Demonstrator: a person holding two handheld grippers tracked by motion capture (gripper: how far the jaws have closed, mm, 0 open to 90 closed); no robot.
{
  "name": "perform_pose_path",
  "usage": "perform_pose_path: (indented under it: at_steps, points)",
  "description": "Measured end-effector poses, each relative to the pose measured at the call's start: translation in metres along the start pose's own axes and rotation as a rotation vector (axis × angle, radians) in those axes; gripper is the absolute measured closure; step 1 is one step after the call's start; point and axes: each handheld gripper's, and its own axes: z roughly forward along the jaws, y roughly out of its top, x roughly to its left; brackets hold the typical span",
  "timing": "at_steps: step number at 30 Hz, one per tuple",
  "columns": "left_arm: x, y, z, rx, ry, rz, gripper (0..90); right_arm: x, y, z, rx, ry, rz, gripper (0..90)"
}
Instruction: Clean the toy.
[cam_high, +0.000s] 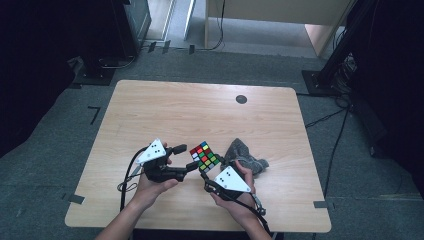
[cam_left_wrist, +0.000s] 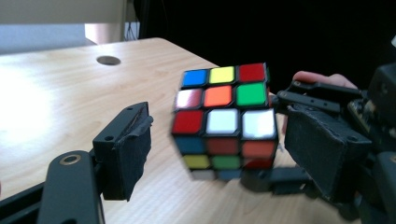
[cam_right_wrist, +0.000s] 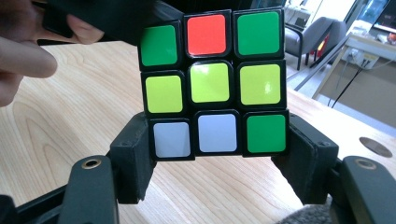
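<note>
Clamping puzzle cube (cam_right_wrist: 212, 81) by bottom layer in right claw (cam_right_wrist: 217, 161); left claw (cam_left_wrist: 224, 158) apart, pads clear of cube, above counter (cam_high: 200, 107).

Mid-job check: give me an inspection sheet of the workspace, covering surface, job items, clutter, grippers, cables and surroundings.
Surface: light wooden table with a round dark grommet hole.
Job's things: scrambled colour cube, held up off the table.
Clutter: crumpled grey cloth beside the right hand.
Grippers: right gripper clamps the cube's bottom layer between its pads; left gripper stands open around the cube, pads off it.
Cables: a black cable trails from the left gripper; more cables lie on the floor at right.
Surroundings: grey carpet, dark stands, tape marks.
</note>
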Motion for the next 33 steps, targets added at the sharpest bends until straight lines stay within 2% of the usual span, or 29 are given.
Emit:
perform_pose_path:
  at_steps: [5,9,12,15,18,24,33]
  points:
    - [0.005,-0.005,-0.003,0.016,0.039,0.077,22.4,-0.015,0.002,-0.005,0.029,0.0,0.043,34.6]
    - [0.003,-0.013,0.0,0.052,0.087,0.194,21.3,-0.026,0.006,-0.01,0.034,0.023,0.085,34.6]
    - [0.0,-0.018,0.004,0.064,0.106,0.261,20.7,-0.031,0.01,-0.013,0.037,0.057,0.107,34.6]
    - [-0.005,-0.024,0.007,0.072,0.144,0.346,20.9,-0.033,0.013,-0.014,0.048,0.092,0.132,34.6]
    - [-0.009,-0.031,0.012,0.102,0.181,0.422,20.4,-0.033,0.016,-0.014,0.068,0.121,0.154,34.6]
    - [-0.014,-0.037,0.017,0.125,0.222,0.509,19.9,-0.031,0.019,-0.013,0.097,0.177,0.212,34.6]
    - [-0.028,-0.041,0.02,0.118,0.23,0.639,23.1,-0.024,0.021,-0.007,0.152,0.231,0.237,34.6]
